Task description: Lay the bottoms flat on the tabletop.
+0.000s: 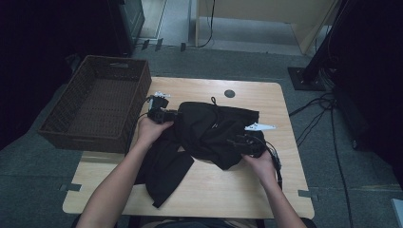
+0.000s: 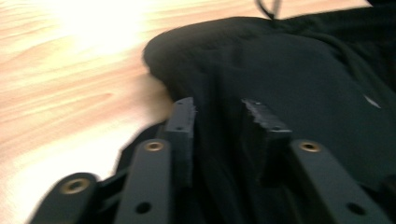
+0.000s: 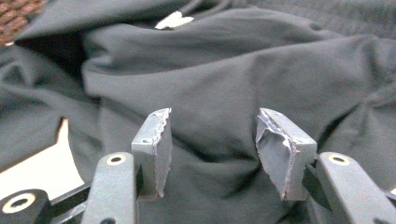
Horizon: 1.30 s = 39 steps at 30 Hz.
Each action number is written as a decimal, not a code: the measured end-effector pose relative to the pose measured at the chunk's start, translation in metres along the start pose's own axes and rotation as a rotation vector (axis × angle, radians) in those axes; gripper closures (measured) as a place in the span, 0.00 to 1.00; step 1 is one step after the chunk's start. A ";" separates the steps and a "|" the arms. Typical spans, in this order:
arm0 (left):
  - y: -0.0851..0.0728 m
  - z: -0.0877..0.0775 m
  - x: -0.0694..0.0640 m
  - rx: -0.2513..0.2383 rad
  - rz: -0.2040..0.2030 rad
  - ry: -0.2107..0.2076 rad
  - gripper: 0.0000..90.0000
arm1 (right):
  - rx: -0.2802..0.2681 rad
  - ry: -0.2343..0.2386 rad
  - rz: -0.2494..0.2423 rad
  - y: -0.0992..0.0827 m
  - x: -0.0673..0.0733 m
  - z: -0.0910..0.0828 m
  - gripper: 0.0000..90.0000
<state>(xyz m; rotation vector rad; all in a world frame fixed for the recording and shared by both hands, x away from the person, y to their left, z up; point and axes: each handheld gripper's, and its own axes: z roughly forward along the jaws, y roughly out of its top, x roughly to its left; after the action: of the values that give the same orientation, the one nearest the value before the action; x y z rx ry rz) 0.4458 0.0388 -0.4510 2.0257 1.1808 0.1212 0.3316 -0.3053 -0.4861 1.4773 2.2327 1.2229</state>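
A black garment (image 1: 214, 133) lies crumpled in a heap on the wooden table (image 1: 228, 190), with one part trailing toward the front left. My left gripper (image 1: 177, 115) is at the heap's left edge, pointing right into it. In the left gripper view its jaws (image 2: 218, 105) stand apart over the dark cloth (image 2: 289, 70), not pressing on it. My right gripper (image 1: 234, 141) is at the heap's right side, pointing left. Its jaws (image 3: 213, 121) are apart with cloth (image 3: 210, 70) lying between and below them, the pads (image 3: 156, 144) clear of it. A white label (image 3: 173, 19) shows on the garment.
A brown wicker basket (image 1: 116, 61) sits off the table's left edge, empty inside. A small dark round hole (image 1: 229, 93) marks the table's far side. Bare wood (image 2: 60, 84) lies left of the heap. Cables run over the floor at the right.
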 end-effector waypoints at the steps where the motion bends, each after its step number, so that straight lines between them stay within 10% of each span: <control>1: -0.002 -0.004 -0.003 0.000 0.008 -0.005 0.65 | -0.003 0.003 -0.008 0.000 0.002 -0.001 0.51; 11: -0.037 -0.024 -0.039 0.011 0.069 -0.038 0.55 | -0.006 0.037 -0.029 -0.007 0.022 -0.006 0.51; 24: -0.068 0.003 -0.077 0.050 0.098 -0.086 0.38 | 0.032 0.017 -0.076 -0.013 0.032 0.008 0.48; 27: -0.067 0.014 -0.084 0.079 0.143 -0.031 0.36 | 0.041 0.013 -0.075 -0.014 0.032 0.015 0.47; 32: -0.072 0.034 -0.079 0.093 0.224 0.078 0.68 | 0.107 0.004 -0.087 -0.021 0.036 0.028 0.45; 39: -0.070 0.033 -0.075 0.098 0.208 0.034 0.97 | 0.089 -0.074 -0.201 -0.025 0.040 0.028 0.67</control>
<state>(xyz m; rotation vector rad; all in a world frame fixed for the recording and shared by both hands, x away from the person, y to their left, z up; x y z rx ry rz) 0.3688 -0.0197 -0.4986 2.2378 1.0111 0.2044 0.3117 -0.2613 -0.5113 1.2680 2.3467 1.0045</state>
